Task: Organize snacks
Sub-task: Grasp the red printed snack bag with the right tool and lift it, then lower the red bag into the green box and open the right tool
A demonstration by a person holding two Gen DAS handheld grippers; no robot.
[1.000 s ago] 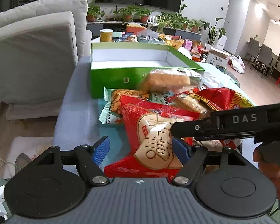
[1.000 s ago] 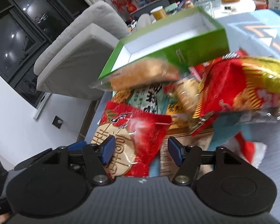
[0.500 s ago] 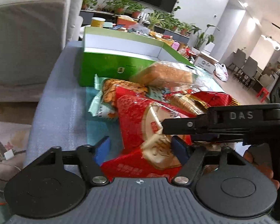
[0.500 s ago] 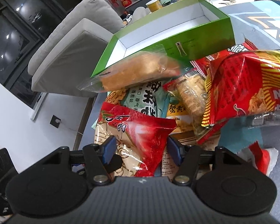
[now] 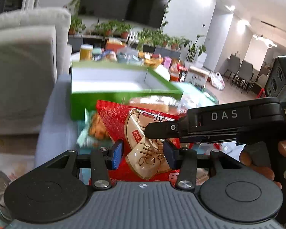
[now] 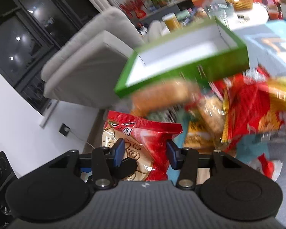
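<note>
My left hand-held gripper [image 5: 143, 153] had just been closing, and its blue pads [image 5: 117, 153] pressed in on both sides of the red snack bag [image 5: 137, 126], near the bag's lower end. My right hand-held gripper [image 6: 144, 152] had also been closing; its pads sat against the same red snack bag's sides from the other end, so both of my grippers had hold of one bag. In the left wrist view the right gripper's black finger crossed in front of the bag from the right, and my right hand [image 5: 265, 164] showed at the edge behind it.

Just beyond the bag lay the heap of other snacks: a clear pack of brown biscuits [image 6: 165, 93], an orange-filled packet [image 5: 97, 127] and a red and yellow bag [image 6: 257, 110], all blurred. Behind the heap stood the open green box [image 5: 124, 95] with its white inside bare. Everything rested on the grey tabletop [image 5: 51, 118], beside a pale cushioned chair [image 5: 21, 72]
</note>
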